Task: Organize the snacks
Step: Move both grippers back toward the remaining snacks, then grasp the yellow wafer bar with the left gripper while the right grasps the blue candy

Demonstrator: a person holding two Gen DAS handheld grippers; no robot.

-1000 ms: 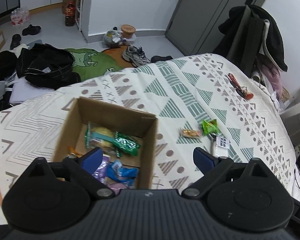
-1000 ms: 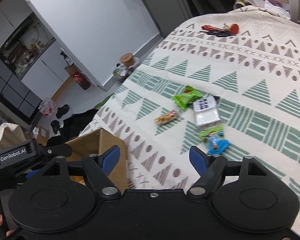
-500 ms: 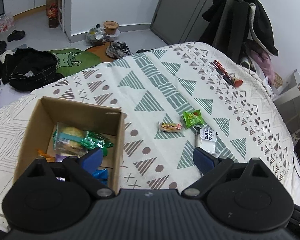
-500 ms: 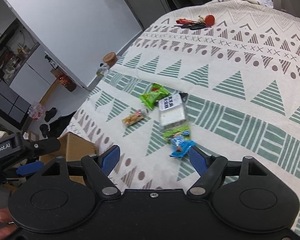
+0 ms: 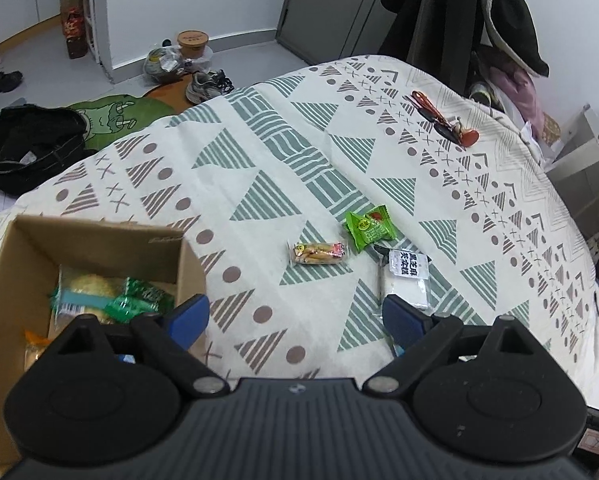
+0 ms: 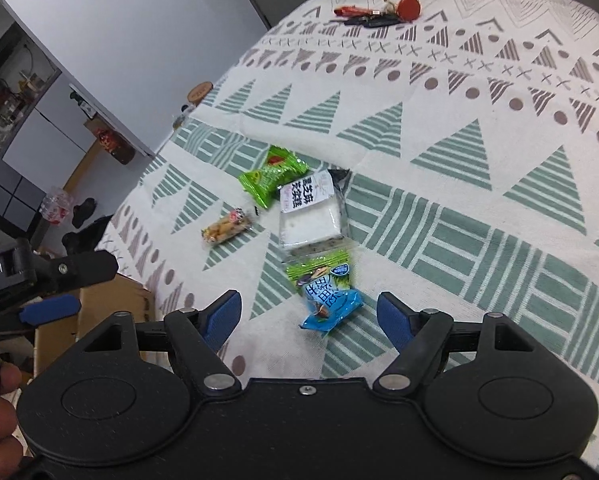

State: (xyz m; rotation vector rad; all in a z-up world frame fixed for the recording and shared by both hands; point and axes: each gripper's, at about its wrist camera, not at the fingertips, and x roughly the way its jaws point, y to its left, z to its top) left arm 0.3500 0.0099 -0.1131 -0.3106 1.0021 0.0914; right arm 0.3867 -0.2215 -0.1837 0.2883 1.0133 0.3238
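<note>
Four wrapped snacks lay loose on a patterned bedspread while a cardboard box at the near left already held several packets, among them a green-wrapped one. The left gripper hung above the bedspread with its blue-tipped fingers spread wide and nothing between them, the left finger over the box's right wall. In its view a small clear-wrapped orange snack lay in the middle of the cloth, a green packet just beyond it to the right, and a white packet with black lettering nearer, its near edge hidden behind the right finger.

The right gripper was likewise held apart and empty, low over the cloth. A blue-and-green packet lay between its fingers, whether touched by either could not be told. The white packet sat just beyond it, the two overlapping at the edges, with the green packet farther off and the orange snack to the left. A set of keys with a red tag rested at the far side of the bed. The other gripper and a corner of the box showed at the left edge.
</note>
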